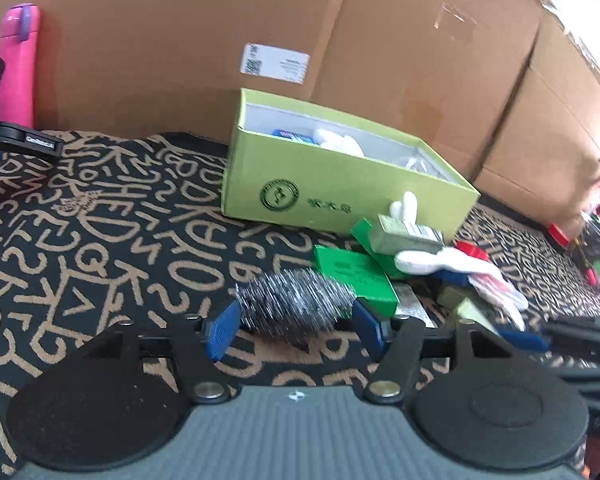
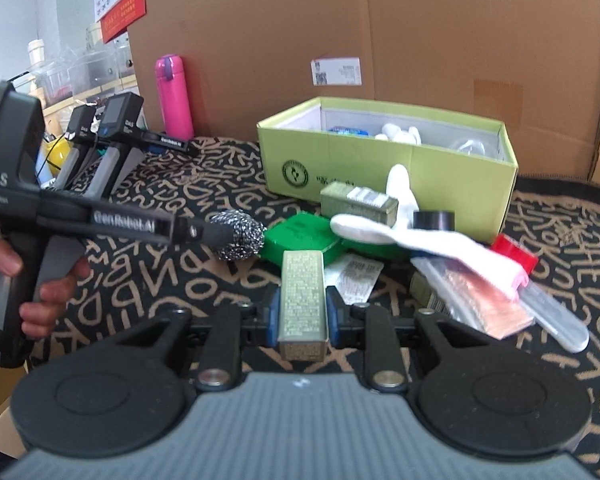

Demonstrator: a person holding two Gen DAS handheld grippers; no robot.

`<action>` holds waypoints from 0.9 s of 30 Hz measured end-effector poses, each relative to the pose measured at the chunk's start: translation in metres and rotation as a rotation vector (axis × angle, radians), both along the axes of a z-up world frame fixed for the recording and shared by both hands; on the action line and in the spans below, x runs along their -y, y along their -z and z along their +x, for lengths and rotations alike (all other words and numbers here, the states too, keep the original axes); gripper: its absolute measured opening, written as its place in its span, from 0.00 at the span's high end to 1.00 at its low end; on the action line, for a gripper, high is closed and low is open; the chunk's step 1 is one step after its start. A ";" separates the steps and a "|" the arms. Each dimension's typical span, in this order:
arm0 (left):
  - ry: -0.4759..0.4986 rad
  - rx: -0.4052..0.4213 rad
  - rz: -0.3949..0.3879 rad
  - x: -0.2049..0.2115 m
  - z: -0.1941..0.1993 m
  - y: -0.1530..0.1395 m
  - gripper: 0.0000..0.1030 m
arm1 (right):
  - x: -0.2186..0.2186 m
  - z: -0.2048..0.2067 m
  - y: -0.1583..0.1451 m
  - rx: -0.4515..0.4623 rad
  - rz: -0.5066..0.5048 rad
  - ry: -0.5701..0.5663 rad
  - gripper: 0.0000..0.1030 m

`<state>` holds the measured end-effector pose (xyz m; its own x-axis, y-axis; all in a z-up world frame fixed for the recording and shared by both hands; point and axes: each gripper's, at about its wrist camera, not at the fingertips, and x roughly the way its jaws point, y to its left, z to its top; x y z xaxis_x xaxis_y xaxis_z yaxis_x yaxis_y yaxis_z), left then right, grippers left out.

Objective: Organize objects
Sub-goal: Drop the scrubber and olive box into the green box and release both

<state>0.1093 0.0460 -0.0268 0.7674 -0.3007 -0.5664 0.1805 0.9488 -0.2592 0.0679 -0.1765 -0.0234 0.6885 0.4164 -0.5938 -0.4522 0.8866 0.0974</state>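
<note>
My left gripper [image 1: 296,320] has its blue pads on both sides of a silver steel-wool scrubber [image 1: 296,300], touching it; it also shows in the right wrist view [image 2: 240,234], lifted a little above the cloth. My right gripper [image 2: 302,312] is shut on a small olive-grey box [image 2: 303,300]. An open light-green cardboard box [image 1: 340,184] [image 2: 380,160] stands behind the pile and holds a white glove and a blue packet. The pile has green boxes [image 1: 352,276] [image 2: 304,236], another olive box [image 2: 358,200], a white glove [image 2: 400,236] and a red lid [image 2: 514,252].
A patterned black-and-tan cloth [image 1: 100,240] covers the table. Large brown cartons [image 1: 260,20] stand along the back. A pink bottle [image 2: 174,96] stands at the back left beside spare grippers [image 2: 116,132]. A black tape roll [image 2: 434,220] and plastic packets [image 2: 492,300] lie at the right.
</note>
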 end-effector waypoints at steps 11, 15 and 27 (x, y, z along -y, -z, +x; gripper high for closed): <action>0.080 -0.025 0.002 0.011 0.013 0.013 0.58 | 0.003 -0.002 0.002 -0.005 -0.008 0.019 0.78; 0.091 -0.031 -0.018 0.006 0.009 0.004 0.65 | 0.001 0.001 0.000 -0.001 -0.012 0.006 0.78; 0.088 0.230 -0.041 0.012 0.033 -0.098 0.64 | 0.005 0.052 -0.074 0.161 0.029 0.021 0.78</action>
